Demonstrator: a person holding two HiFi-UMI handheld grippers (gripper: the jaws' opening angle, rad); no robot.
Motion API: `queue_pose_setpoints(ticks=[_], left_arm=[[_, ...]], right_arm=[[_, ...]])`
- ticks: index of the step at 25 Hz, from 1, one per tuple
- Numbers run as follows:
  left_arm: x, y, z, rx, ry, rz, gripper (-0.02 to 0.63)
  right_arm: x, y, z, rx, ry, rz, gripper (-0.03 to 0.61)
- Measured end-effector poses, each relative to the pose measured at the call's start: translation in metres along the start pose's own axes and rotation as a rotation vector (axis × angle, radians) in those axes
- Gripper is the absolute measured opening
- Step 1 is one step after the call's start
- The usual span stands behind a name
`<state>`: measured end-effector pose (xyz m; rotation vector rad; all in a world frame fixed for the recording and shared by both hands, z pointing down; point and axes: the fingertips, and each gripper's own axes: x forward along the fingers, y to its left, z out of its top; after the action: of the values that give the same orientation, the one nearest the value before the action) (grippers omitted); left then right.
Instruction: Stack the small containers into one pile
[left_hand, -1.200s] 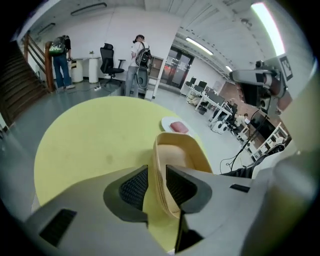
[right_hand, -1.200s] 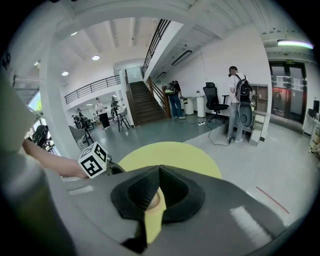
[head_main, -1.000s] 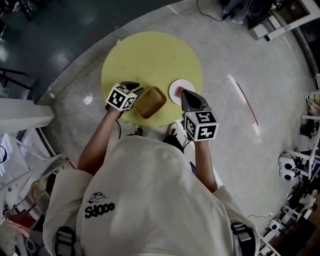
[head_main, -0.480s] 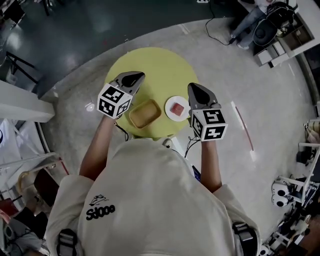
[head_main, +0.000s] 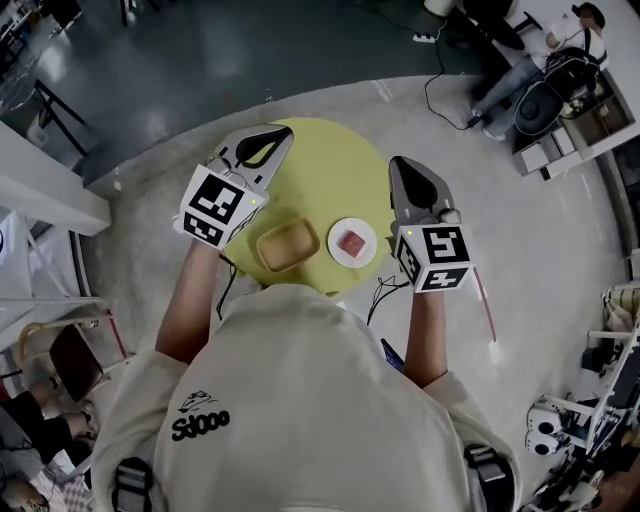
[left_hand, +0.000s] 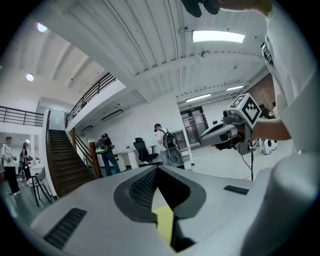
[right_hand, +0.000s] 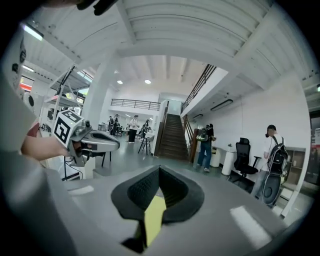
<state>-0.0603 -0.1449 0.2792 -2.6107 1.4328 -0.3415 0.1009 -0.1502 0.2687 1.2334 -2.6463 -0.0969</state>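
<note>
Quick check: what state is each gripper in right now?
Left gripper: closed, holding nothing.
Right gripper: closed, holding nothing.

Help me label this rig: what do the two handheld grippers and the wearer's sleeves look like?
The left gripper and right gripper have pale grey shells tapering to dark ribbed pads. Each carries a white cube with black square markers. The person wears a cream short-sleeved shirt.

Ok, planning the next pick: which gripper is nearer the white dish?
Right. The right gripper hangs just right of the dish; the left gripper is beyond the tray, farther left.
</note>
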Motion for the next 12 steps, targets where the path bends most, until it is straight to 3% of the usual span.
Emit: queue_pose_setpoints(ticks=[12], left_arm=[[-0.024, 0.011, 0.037, 0.033, -0.034, 0.076, 0.006]], right_arm=[[0.008, 0.027, 0.027, -0.086, -0.053, 0.104, 0.011]])
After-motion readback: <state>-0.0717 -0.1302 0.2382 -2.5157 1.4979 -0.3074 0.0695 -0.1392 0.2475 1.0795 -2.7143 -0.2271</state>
